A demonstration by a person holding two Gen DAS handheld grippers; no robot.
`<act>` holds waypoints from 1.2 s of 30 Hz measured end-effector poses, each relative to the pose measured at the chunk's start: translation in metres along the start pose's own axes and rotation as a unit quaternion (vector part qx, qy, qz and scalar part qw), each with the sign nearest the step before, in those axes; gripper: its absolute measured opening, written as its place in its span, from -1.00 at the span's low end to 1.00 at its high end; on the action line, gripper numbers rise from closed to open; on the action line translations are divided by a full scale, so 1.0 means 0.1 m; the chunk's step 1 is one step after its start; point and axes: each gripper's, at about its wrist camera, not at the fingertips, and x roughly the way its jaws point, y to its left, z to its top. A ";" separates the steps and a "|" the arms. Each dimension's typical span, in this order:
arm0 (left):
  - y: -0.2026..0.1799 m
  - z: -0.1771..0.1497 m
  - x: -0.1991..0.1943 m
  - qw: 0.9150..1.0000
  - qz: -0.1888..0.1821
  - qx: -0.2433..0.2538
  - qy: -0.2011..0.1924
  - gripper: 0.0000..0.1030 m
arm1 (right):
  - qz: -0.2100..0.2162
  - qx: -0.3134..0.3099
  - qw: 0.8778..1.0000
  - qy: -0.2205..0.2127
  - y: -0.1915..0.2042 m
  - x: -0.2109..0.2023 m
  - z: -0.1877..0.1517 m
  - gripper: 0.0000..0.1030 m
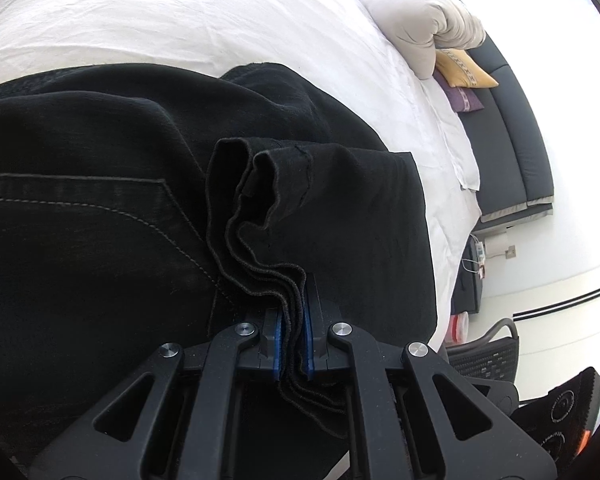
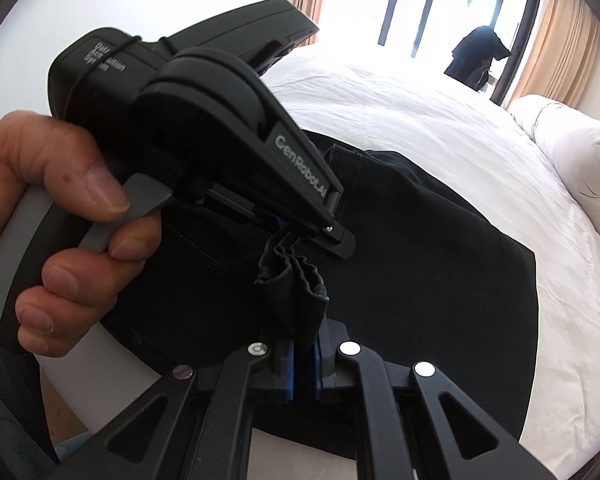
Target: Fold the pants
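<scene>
Black pants (image 1: 100,184) lie on a white bed (image 1: 180,12), back pocket stitching visible at left. My left gripper (image 1: 294,320) is shut on a bunched stack of the leg hems (image 1: 260,208), held over the pants. In the right wrist view my right gripper (image 2: 304,344) is shut on the same bunched hem fabric (image 2: 296,280), close below the left gripper (image 2: 300,232), which a hand (image 2: 60,208) holds. The pants (image 2: 440,260) spread across the bed (image 2: 400,96) beyond.
A rolled white duvet (image 1: 420,16) lies at the bed's far end, also in the right wrist view (image 2: 572,160). A dark sofa (image 1: 512,152) with yellow and purple cushions stands past the bed. A window with curtains (image 2: 556,32) and dark clothing (image 2: 480,56) are behind.
</scene>
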 end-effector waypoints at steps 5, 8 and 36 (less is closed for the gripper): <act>0.18 -0.01 -0.04 1.000 -0.015 -0.018 -0.001 -0.87 | 0.016 -0.001 1.000 0.011 0.04 0.11 -0.02 -0.77; 0.22 -0.02 -0.09 0.999 -0.019 -0.026 0.000 -0.85 | 0.032 0.009 0.999 0.014 0.04 0.13 -0.10 -0.69; -0.44 -0.25 0.25 0.993 0.073 0.098 -0.009 -0.81 | 0.445 0.338 0.829 0.021 -2.93 1.06 -0.14 0.10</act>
